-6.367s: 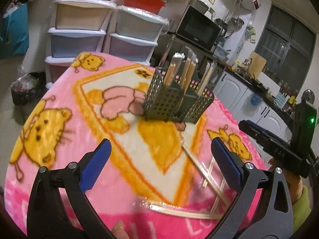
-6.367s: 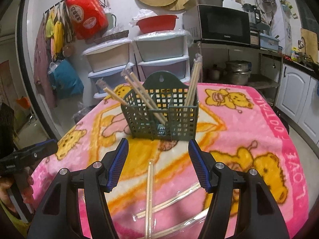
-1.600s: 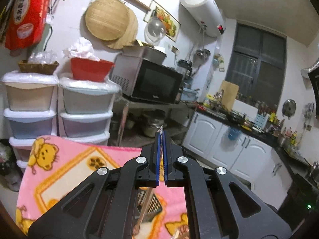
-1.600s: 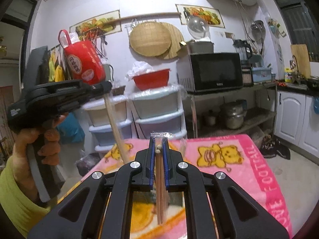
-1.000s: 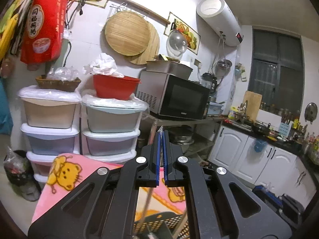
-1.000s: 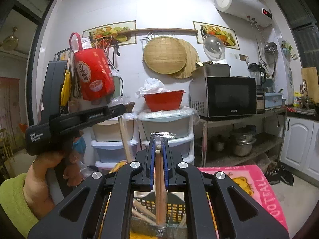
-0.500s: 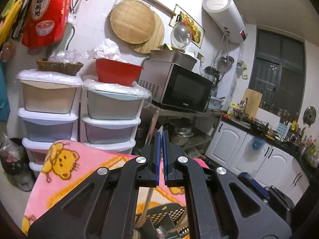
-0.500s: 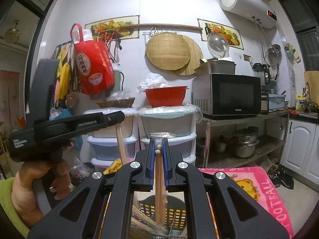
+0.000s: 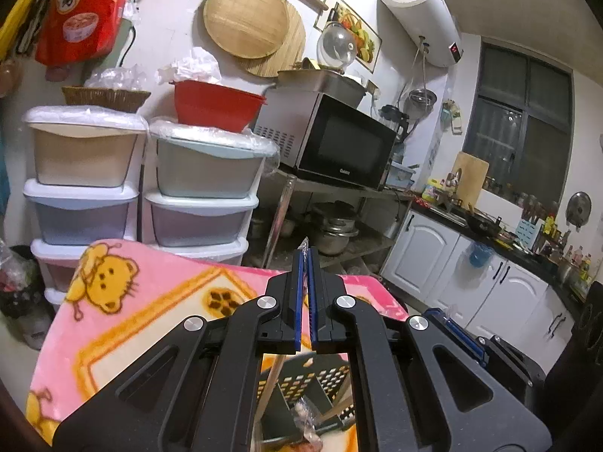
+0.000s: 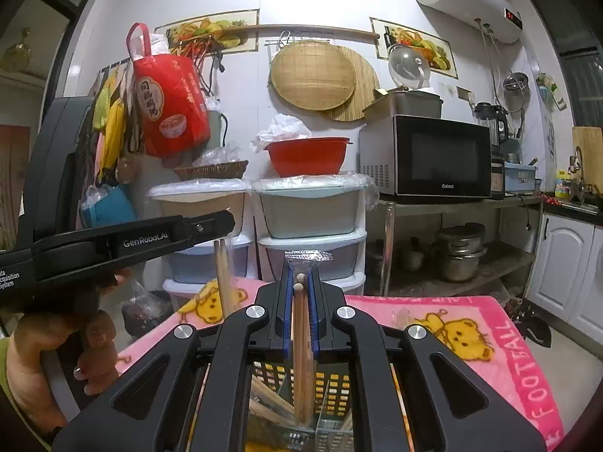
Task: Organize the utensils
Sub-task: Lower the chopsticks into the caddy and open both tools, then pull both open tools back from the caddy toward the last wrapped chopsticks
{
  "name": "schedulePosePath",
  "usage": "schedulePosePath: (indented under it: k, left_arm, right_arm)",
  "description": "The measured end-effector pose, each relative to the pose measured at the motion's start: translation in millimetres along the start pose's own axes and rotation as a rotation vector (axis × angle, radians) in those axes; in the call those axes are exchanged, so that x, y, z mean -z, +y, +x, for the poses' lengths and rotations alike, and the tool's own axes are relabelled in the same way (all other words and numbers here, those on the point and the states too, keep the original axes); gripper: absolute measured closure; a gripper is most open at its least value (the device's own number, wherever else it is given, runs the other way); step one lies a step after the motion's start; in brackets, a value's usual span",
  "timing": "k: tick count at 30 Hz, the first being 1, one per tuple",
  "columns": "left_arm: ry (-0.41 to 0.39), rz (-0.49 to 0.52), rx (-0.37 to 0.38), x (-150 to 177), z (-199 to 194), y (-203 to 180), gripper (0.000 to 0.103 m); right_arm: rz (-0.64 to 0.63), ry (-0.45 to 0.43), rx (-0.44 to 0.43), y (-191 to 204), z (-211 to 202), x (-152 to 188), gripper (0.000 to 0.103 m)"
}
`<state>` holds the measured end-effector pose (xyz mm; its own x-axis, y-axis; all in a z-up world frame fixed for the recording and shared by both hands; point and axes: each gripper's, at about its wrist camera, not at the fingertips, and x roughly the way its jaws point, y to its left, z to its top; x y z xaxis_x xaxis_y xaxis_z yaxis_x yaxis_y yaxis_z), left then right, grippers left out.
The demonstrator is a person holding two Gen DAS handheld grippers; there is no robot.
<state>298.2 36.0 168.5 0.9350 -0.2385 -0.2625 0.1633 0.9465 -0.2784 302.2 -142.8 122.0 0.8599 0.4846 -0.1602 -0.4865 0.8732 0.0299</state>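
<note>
My right gripper [image 10: 300, 301] is shut on a wrapped pair of wooden chopsticks [image 10: 300, 358]; they hang down into the dark green mesh utensil basket [image 10: 331, 388] right below. My left gripper [image 9: 305, 293] is shut on another wrapped pair of chopsticks [image 9: 272, 384], held by the plastic wrapper tip, over the same basket [image 9: 320, 380]. In the right wrist view the left gripper [image 10: 222, 226] shows at the left, with its chopsticks [image 10: 225, 278] hanging below it. Several chopsticks lean inside the basket [image 10: 267, 399].
The basket stands on a table with a pink bear blanket [image 9: 124, 309]. Behind it are stacked plastic drawers [image 10: 309, 222], a red bowl [image 10: 307, 158], a microwave [image 10: 433, 154] on a metal shelf, and white cabinets [image 9: 433, 260].
Both grippers have dipped lower toward the basket with their chopsticks; more of the blanket and basket shows in both views. Both stay shut.
</note>
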Motion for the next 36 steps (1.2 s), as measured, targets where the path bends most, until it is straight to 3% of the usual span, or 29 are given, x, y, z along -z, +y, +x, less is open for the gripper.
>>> schedulePosePath:
  k: [2,6,14,16,18,20,36]
  left_arm:
    - [0.009,0.001,0.000,5,1,0,0.102]
    - [0.033,0.003,-0.003,15,2,3,0.102]
    - [0.056,0.008,-0.038,29,-6,12,0.102]
    - [0.057,0.008,-0.048,31,-11,14,0.098]
    - [0.056,0.005,-0.055,32,-16,16,0.084]
    - [0.053,0.006,-0.058,32,-22,18,0.078]
    - [0.077,0.013,-0.064,46,-58,22,0.038]
  right_arm:
    - [0.001,0.010,0.001,-1,-1,4,0.095]
    - [0.018,0.038,0.010,-7,-3,14,0.081]
    - [0.039,0.077,0.026,-15,-17,30,0.070]
    - [0.039,0.094,0.031,-16,-20,34,0.068]
    - [0.041,0.111,0.039,-17,-24,38,0.064]
    - [0.049,0.135,0.041,-19,-27,42,0.063]
    - [0.078,0.212,0.065,-25,-59,62,0.046]
